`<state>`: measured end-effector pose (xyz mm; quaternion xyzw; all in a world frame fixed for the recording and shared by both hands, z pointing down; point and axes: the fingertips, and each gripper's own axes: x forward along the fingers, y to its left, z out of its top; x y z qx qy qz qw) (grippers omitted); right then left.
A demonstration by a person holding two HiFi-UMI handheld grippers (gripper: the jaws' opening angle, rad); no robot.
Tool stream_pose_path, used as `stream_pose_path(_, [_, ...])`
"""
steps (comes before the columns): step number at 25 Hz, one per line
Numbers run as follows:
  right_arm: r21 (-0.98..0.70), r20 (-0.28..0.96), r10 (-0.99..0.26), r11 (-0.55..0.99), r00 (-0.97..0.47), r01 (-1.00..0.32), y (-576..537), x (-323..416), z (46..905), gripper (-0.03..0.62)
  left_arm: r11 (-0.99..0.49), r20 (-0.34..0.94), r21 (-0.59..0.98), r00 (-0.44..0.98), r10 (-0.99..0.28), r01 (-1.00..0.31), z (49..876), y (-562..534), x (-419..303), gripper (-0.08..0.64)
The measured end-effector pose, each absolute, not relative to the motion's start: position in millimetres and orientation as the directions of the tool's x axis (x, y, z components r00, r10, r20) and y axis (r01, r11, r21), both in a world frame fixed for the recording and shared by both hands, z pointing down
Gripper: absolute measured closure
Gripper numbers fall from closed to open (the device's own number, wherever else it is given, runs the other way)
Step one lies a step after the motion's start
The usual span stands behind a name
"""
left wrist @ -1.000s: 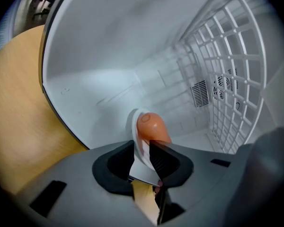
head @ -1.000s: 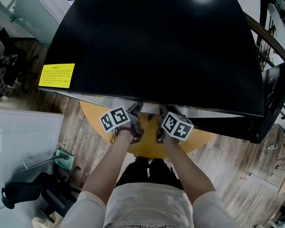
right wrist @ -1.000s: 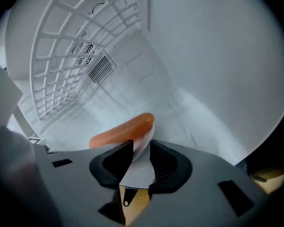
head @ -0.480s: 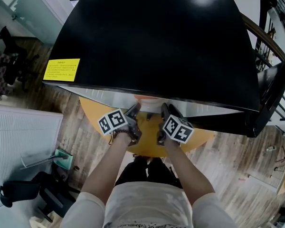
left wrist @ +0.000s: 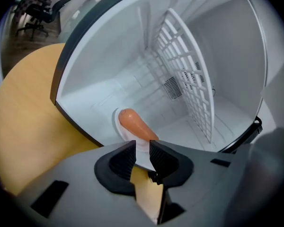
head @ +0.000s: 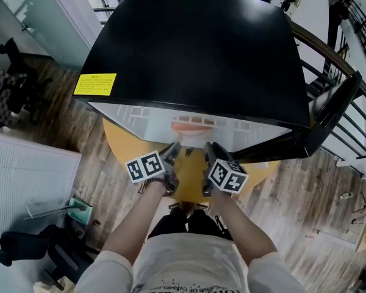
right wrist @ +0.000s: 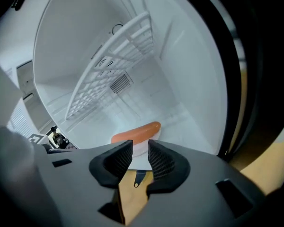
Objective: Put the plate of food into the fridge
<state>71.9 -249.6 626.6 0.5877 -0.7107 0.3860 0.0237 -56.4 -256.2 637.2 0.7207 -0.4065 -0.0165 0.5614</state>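
The white plate [head: 192, 127] with an orange sausage [head: 193, 122] lies on the floor of the open black fridge [head: 195, 47], near its front edge. From the left gripper view the sausage [left wrist: 135, 124] and plate [left wrist: 117, 121] sit just beyond the jaws. In the right gripper view the sausage [right wrist: 135, 132] lies the same way. My left gripper [head: 172, 150] [left wrist: 142, 151] and right gripper [head: 209, 150] [right wrist: 140, 151] hover over the table just outside the fridge mouth. Each shows a narrow gap with nothing in it. The right jaws are closing.
The fridge stands on a round yellow table [head: 119, 145]. Its door [head: 326, 112] hangs open at the right. A white wire shelf [left wrist: 189, 79] [right wrist: 113, 65] spans the fridge interior above the plate. Wooden floor, a white panel and chairs lie to the left.
Both grippers have drawn back out of the fridge mouth toward me. The plate with the sausage now shows inside, apart from the jaws. The head view has shifted.
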Motion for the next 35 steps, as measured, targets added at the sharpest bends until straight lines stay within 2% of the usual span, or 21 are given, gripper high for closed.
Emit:
stream_pose_path(3, [-0.480, 0.462, -0.826, 0.074, -0.324, -0.874, -237, 69, 608, 0.526, -0.105, 0.427, 0.790, 0.664, -0.614, -0.605, 616, -245, -54, 0.472])
stream_pose_path(5, [-0.436, 0.439, -0.836, 0.123, -0.329, -0.892, -229, 68, 593, 0.540, -0.164, 0.428, 0.747, 0.655, -0.623, -0.644, 602, -239, -55, 0.495])
stream_pose_path(12, [-0.270, 0.373, -0.837, 0.315, -0.400, -0.910, -199, 57, 537, 0.560, -0.447, 0.431, 0.500, 0.661, -0.615, -0.742, 545, -202, -51, 0.534])
stream_pose_path(16, [-0.278, 0.374, -0.822, 0.342, -0.429, -0.898, -175, 61, 524, 0.561, -0.530, 0.417, 0.413, 0.671, -0.613, -0.741, 526, -177, -42, 0.535])
stream_pose_path(20, [-0.296, 0.391, -0.804, 0.351, -0.448, -0.888, -153, 60, 517, 0.562, -0.553, 0.426, 0.346, 0.653, -0.627, -0.758, 516, -151, -37, 0.535])
stream_pose_path(26, [-0.284, 0.423, -0.778, 0.374, -0.465, -0.883, -118, 56, 512, 0.563, -0.564, 0.436, 0.332, 0.653, -0.619, -0.756, 511, -105, -28, 0.535])
stream_pose_path(31, [-0.252, 0.431, -0.776, 0.387, -0.461, -0.887, -101, 47, 511, 0.561, -0.502, 0.457, 0.375, 0.627, -0.631, -0.779, 521, -86, -36, 0.535])
stream_pose_path(35, [-0.267, 0.439, -0.761, 0.398, -0.479, -0.878, -87, 31, 519, 0.561, -0.487, 0.458, 0.340, 0.594, -0.662, -0.805, 521, -80, -42, 0.535])
